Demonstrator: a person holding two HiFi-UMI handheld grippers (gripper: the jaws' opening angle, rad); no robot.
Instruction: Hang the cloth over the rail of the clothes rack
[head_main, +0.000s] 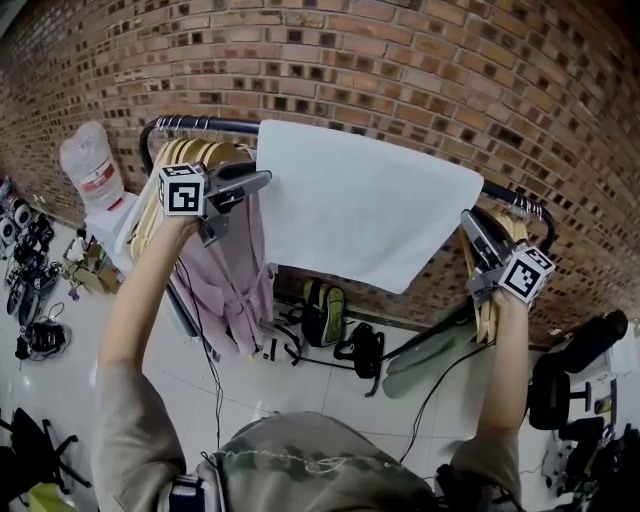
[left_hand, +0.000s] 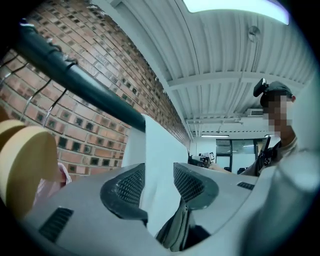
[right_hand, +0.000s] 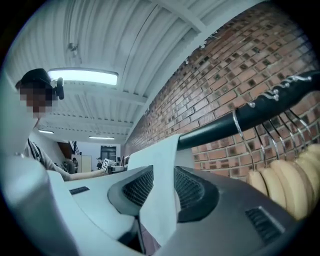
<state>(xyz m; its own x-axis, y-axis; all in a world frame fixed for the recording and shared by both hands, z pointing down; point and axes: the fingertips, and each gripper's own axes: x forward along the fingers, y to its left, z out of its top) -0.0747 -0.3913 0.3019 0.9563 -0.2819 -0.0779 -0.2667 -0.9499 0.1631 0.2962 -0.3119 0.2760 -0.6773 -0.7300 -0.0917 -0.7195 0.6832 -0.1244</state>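
Note:
A white cloth (head_main: 360, 200) lies draped over the dark rail (head_main: 200, 124) of the clothes rack, hanging down its near side. My left gripper (head_main: 262, 180) is at the cloth's upper left edge and my right gripper (head_main: 468, 222) is at its right edge. In the left gripper view the cloth (left_hand: 159, 150) runs between the jaws of the left gripper (left_hand: 159, 187), which stand apart without pressing on it, under the rail (left_hand: 85, 85). In the right gripper view the cloth (right_hand: 160, 210) hangs loose in the gap of the right gripper (right_hand: 163, 187), beside the rail (right_hand: 260, 110).
Wooden hangers (head_main: 190, 155) and a pink garment (head_main: 225, 270) hang at the rail's left end. More hangers (head_main: 490, 290) hang at its right end. A brick wall (head_main: 420, 70) stands right behind. Bags (head_main: 325, 310) lie on the floor below, and an office chair (head_main: 570, 380) stands at the right.

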